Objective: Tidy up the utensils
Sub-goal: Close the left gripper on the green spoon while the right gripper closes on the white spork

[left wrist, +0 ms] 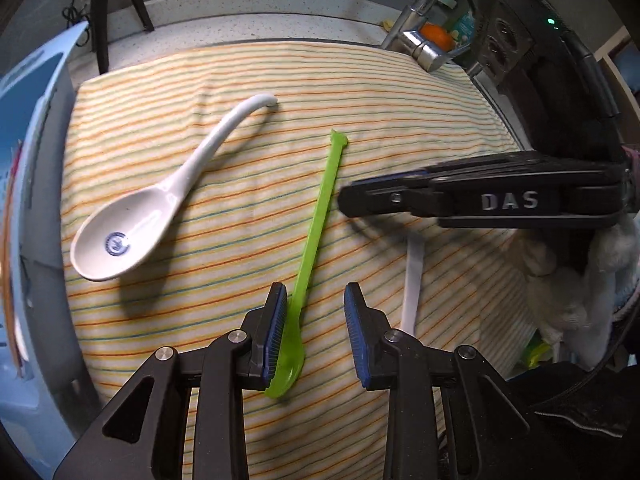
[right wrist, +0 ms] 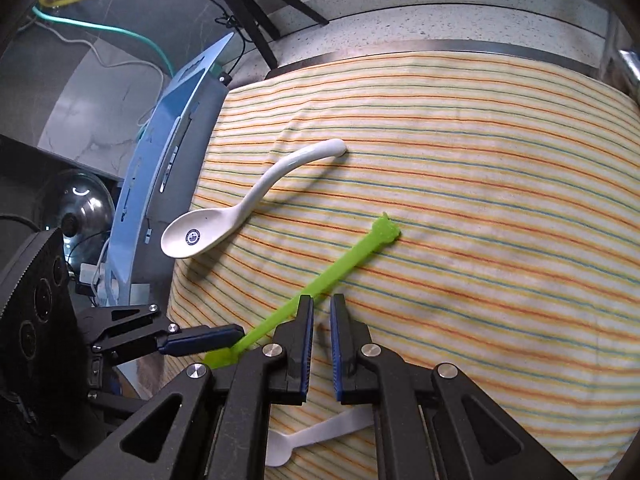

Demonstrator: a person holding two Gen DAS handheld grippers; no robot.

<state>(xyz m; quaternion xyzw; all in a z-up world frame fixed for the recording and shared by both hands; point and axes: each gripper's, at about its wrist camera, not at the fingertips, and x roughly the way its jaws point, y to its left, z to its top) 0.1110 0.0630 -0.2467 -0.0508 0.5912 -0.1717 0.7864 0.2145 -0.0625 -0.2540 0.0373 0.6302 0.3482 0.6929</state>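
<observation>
The left gripper (left wrist: 316,320) hangs wide open and empty over the striped cloth (left wrist: 400,120), the green spoon (left wrist: 316,220) beside its left finger, while the right gripper (right wrist: 321,336), nearly closed and empty, hovers just right of that spoon's handle, the white spoon (left wrist: 160,204) lying farther left.

Bright overhead glare, fisheye-warped edges

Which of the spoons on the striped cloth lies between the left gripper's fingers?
The green plastic spoon, long and thin; the white ceramic spoon lies apart, further left.
</observation>
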